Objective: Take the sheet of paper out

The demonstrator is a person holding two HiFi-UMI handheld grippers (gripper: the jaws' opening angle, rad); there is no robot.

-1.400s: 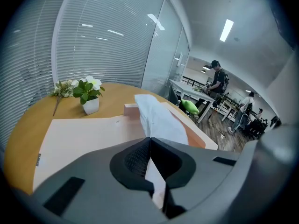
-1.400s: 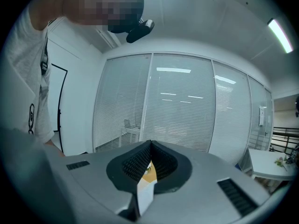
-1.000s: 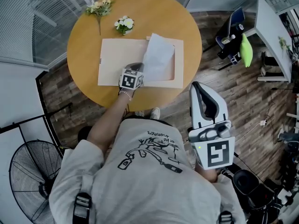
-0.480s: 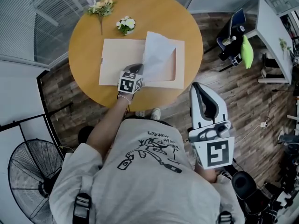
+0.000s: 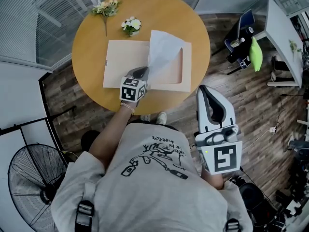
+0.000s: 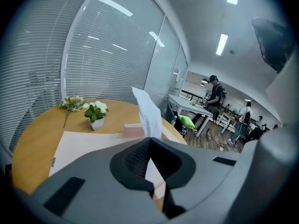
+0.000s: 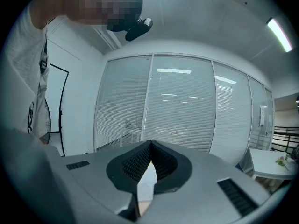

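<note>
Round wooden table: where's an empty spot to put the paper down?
Biggest bare patch: far right of the round wooden table, between the beige cardboard folder and the rim. A narrower strip runs along the folder's left side. Crowded: the far left, with a loose flower sprig and a small white flower pot; the folder fills the middle.

The round table [image 5: 87,52] has a smooth, satin wood-look top. The flat folder [image 5: 120,64] looks like matt pale card, and the sheet of paper [image 5: 161,52] is thin, white and softly creased. The left gripper [image 6: 150,138] and right gripper [image 7: 150,143] have matt grey plastic shells with black ribbed pads [image 6: 135,158]. The floor [image 5: 231,95] is dark wood plank. The shirt [image 5: 154,187] is grey cloth.
</note>
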